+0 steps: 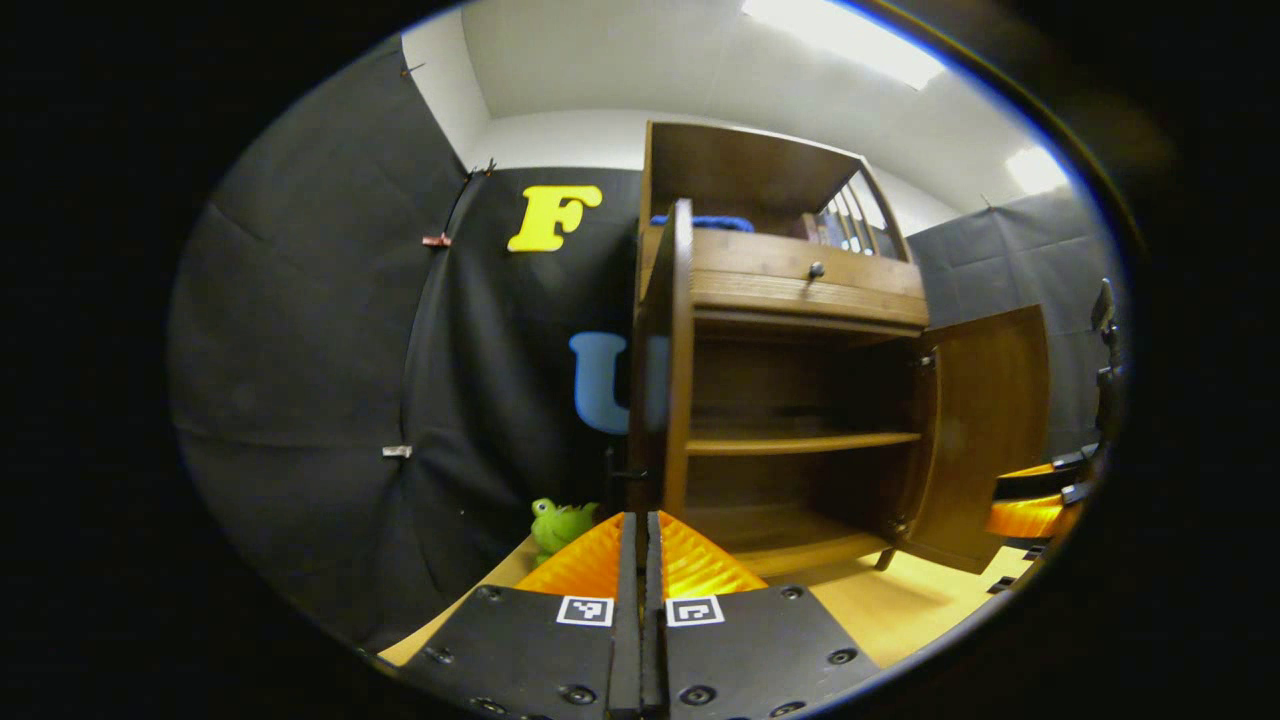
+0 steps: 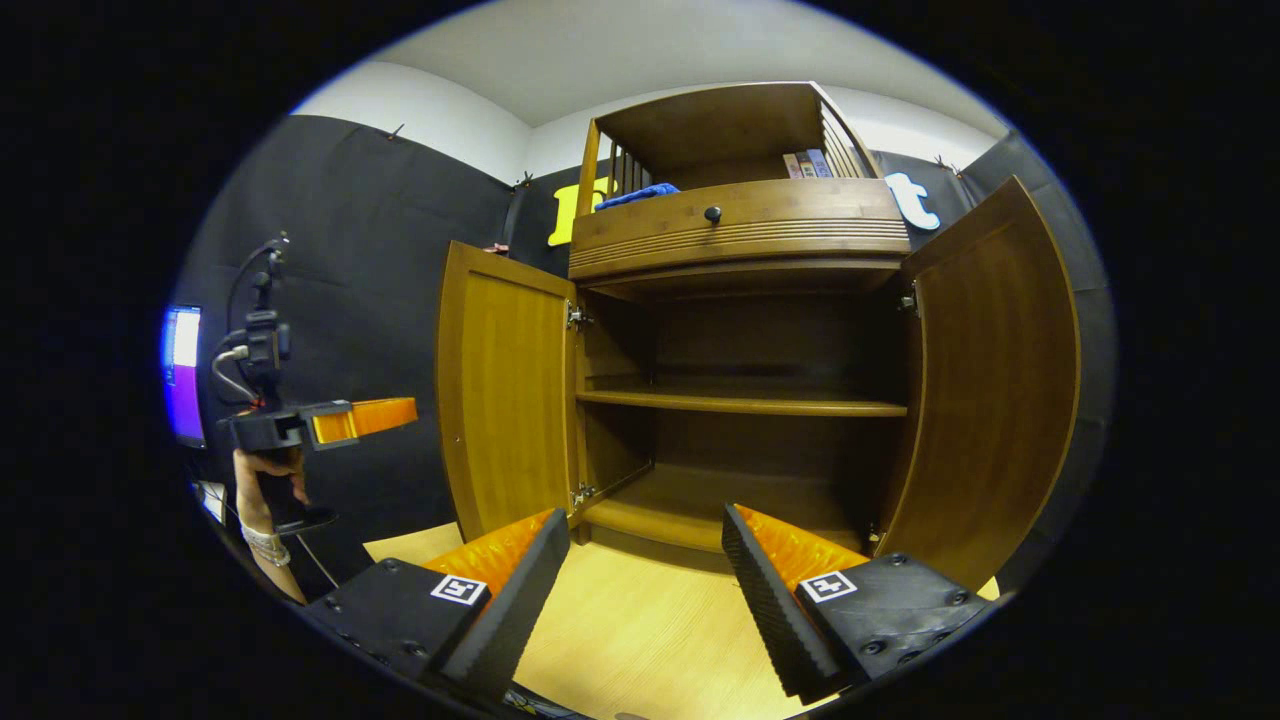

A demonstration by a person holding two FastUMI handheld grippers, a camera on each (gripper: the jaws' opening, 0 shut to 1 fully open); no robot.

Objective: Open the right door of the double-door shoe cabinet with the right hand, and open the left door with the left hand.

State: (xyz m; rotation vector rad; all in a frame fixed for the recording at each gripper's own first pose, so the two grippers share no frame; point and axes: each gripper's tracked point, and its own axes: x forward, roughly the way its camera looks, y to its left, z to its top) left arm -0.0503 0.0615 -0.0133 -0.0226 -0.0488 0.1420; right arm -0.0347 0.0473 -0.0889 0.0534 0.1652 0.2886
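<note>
The wooden shoe cabinet (image 2: 745, 225) stands in front of me with both doors swung open. Its left door (image 2: 505, 390) and right door (image 2: 1000, 380) flare outward, and the two inner shelves are bare. My right gripper (image 2: 645, 570) is open, low before the cabinet's base, with nothing between its fingers. A hand holds my left gripper (image 2: 365, 415) off to the left, apart from the left door. In the left gripper view, the left gripper (image 1: 641, 520) is shut with nothing in it, facing the left door (image 1: 680, 350) edge-on; the right door (image 1: 990, 430) hangs open beyond.
A green toy frog (image 1: 560, 525) sits by the cabinet's left foot. A drawer with a dark knob (image 2: 712, 213) lies above the doors, and a blue cloth (image 2: 635, 194) and books (image 2: 808, 162) rest on top. A lit screen (image 2: 180, 370) is far left. Light wood floor (image 2: 640, 640) below.
</note>
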